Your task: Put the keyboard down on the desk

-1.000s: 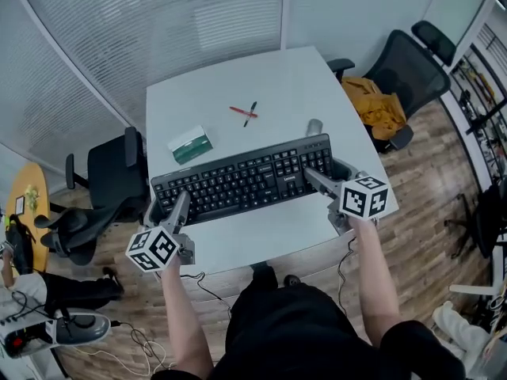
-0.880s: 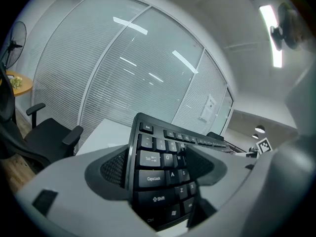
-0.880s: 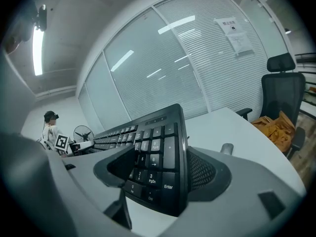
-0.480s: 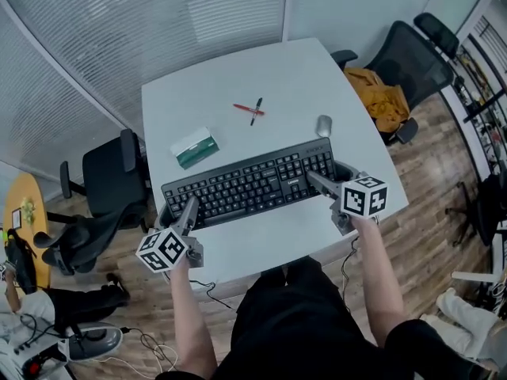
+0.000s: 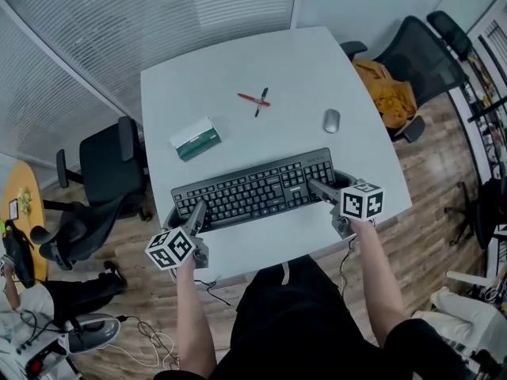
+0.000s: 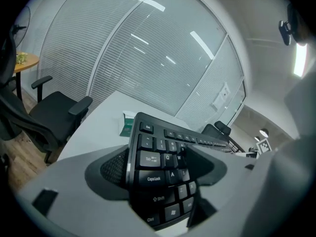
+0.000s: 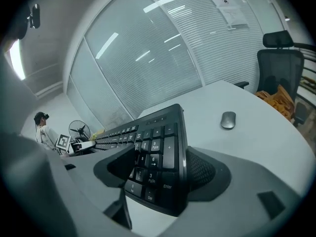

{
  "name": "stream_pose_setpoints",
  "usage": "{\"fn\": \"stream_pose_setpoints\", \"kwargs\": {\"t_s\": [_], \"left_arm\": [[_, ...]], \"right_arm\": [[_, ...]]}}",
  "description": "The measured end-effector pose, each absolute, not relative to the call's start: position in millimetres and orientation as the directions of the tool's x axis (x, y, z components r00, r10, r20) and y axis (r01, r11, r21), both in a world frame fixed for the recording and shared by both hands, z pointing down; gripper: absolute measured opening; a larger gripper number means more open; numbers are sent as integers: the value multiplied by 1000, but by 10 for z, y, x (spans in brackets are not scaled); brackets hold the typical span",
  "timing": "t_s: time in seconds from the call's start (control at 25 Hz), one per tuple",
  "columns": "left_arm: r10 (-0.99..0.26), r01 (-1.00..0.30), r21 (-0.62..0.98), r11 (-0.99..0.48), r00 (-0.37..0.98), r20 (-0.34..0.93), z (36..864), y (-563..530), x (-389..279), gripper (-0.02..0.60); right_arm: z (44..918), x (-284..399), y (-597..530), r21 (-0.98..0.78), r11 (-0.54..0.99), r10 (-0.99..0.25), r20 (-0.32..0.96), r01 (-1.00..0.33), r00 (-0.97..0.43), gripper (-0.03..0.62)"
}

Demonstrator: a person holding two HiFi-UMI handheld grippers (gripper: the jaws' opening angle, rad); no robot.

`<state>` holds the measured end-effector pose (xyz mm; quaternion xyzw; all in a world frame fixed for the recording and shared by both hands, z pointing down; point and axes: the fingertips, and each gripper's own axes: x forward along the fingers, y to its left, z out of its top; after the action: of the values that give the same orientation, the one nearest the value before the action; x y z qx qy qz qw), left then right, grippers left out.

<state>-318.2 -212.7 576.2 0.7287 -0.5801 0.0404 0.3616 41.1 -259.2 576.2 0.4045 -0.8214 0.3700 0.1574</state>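
Observation:
A long black keyboard [image 5: 253, 191] hangs over the near part of the white desk [image 5: 238, 62], held at both ends. My left gripper [image 5: 192, 214] is shut on its left end, with the jaws clamping the Tab and Caps Lock side of the keyboard [image 6: 160, 174]. My right gripper [image 5: 321, 187] is shut on the right end, pinching the number-pad side of the keyboard [image 7: 155, 154]. Whether the keyboard touches the desk I cannot tell.
On the desk lie a grey mouse [image 5: 331, 120], a red pen and a dark pen [image 5: 257, 100] crossed, and a green-and-white box [image 5: 195, 138]. Black office chairs stand at the left [image 5: 103, 172] and at the back right [image 5: 420, 54], the latter with a yellow cloth.
The keyboard and both grippers have come nearer to the desk's front edge. The mouse, earlier just behind the keyboard's right end, now lies well clear of it.

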Motion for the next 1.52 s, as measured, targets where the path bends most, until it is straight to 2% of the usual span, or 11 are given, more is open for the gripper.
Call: {"fn": "stream_pose_setpoints", "kwargs": {"t_s": [0.52,0.88,1.52], "left_arm": [[-737,-859,510,44,316,598,6660,-1913,-2966,336],[-667,-850,519,87,337,665,7077,-1839,-2743,336],[-622,-863,490,121,319,715,7309,-1854,-2682,336]], "right_arm": [[6629,615,-2556,-499,369,-394,680,-784,-619,321],[7083,816,-2482,-570,304,-351,678,-763,-646,319],[7360,885,-2501,-555,300,-300,717,-776,-629,324]]}}
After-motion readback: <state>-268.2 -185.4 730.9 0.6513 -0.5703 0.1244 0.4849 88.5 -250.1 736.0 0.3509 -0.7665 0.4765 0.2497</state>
